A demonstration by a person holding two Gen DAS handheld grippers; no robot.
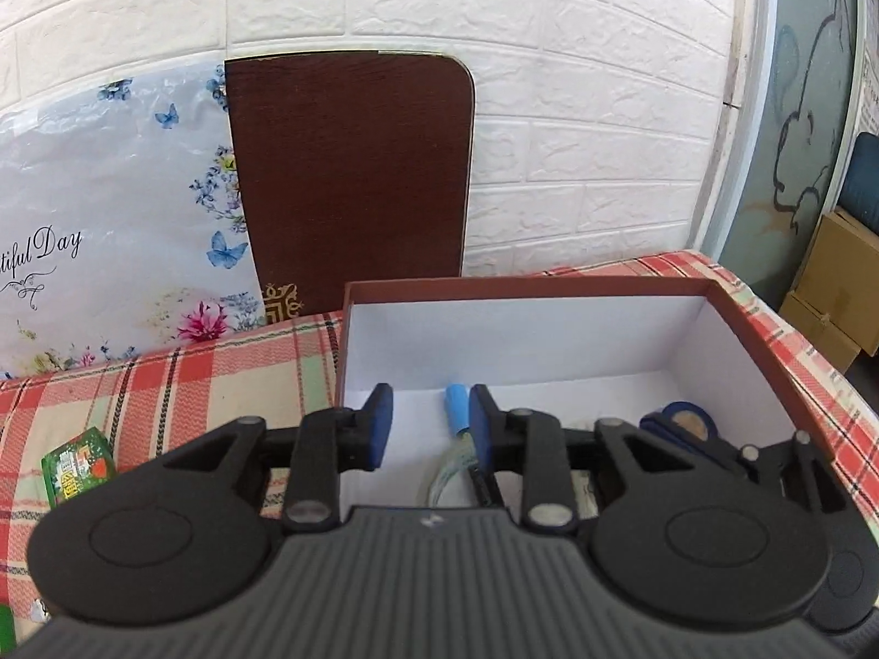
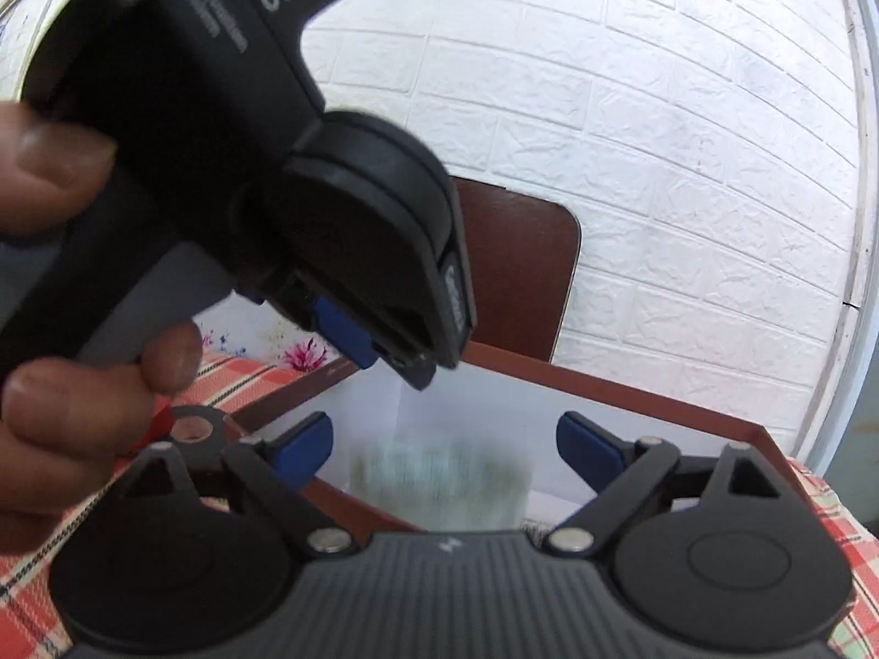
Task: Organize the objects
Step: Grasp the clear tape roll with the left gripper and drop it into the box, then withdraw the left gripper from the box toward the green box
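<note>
An open box with a brown rim and white inside stands on the plaid cloth. My left gripper hovers over it, its blue pads a little apart. A blue-capped pen lies on the box floor between them, close to the right pad and not pinched. A blue tape roll lies in the box at the right. In the right wrist view my right gripper stands wide open above the box rim. A blurred greenish pack shows between its fingers, untouched. The left gripper is at upper left, held by a hand.
A green packet lies on the plaid cloth left of the box. A dark ring sits by the box's left corner. A brown board and a floral bag lean on the white brick wall. Cardboard boxes stand beyond the right edge.
</note>
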